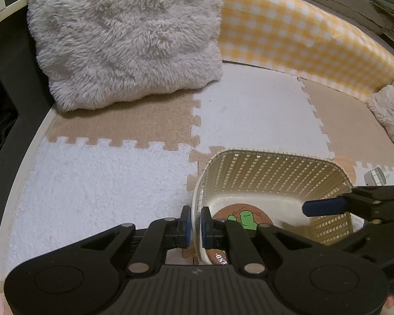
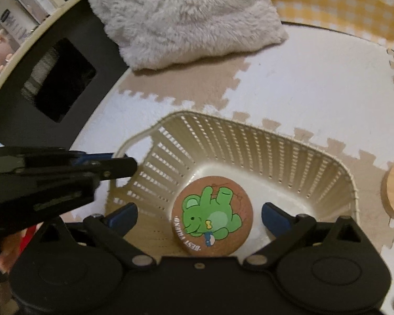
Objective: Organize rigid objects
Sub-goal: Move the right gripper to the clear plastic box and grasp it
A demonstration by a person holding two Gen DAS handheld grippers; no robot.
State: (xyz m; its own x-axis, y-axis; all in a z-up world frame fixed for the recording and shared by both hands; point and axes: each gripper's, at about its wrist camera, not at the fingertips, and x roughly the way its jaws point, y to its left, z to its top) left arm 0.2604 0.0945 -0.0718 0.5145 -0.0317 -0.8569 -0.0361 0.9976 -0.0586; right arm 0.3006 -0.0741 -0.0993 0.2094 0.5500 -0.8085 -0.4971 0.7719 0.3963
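One coaster lies flat inside the basket. We keep the left hand-held gripper pinched on the basket's rim to steady it, and lift the wide-open right hand-held gripper straight clear.

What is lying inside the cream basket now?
Inside the basket lies one round coaster with a green cartoon animal, flat on the bottom. The right hand-held gripper hangs open above it and hides the basket's near part.

Frog-print coaster apparently flat in cream basket.
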